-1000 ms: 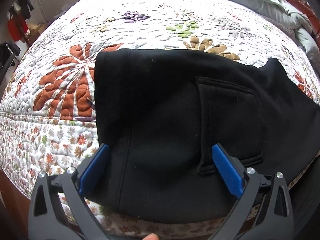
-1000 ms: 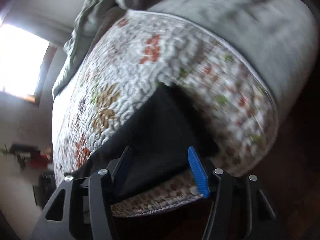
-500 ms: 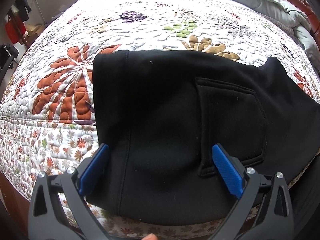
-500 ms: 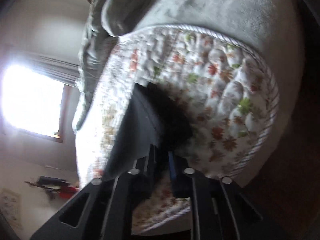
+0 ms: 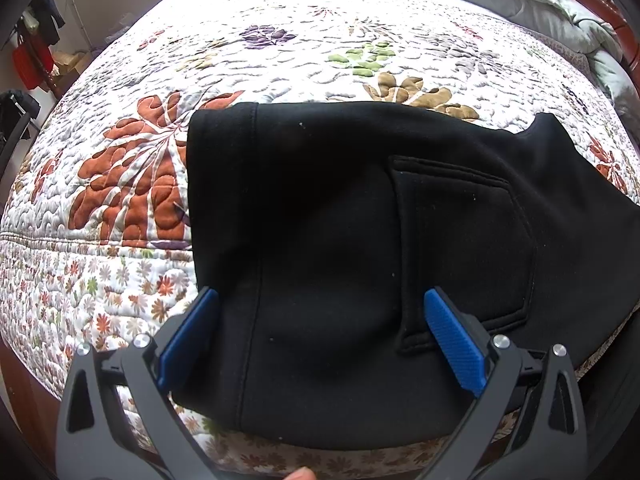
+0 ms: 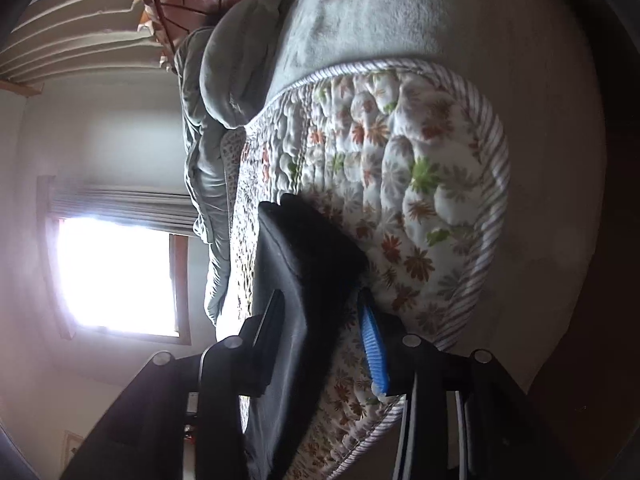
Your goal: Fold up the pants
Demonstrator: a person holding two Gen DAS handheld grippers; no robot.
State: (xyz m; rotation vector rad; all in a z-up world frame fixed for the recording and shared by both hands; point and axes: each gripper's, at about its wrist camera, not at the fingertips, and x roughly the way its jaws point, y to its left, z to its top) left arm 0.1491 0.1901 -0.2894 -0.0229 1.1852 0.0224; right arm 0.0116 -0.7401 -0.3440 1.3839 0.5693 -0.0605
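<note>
Both grippers, left [image 5: 320, 344] and right [image 6: 324, 340], open-jawed astride black pants [image 5: 360, 240] at quilt [image 5: 120, 280] edge.

Floral quilt [image 5: 280, 60] on bed, bright window [image 6: 116, 272], grey duvet [image 6: 360, 12].

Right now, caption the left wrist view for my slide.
Open left gripper poised over black pants on floral quilt.

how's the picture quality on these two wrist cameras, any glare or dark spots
Left wrist view: sharp and evenly lit, though the quilt blows out white at its far edge and the black pants lose nearly all detail. Right wrist view: the window glares and hazes the left side, the pants are backlit, and the frame is tilted.
</note>
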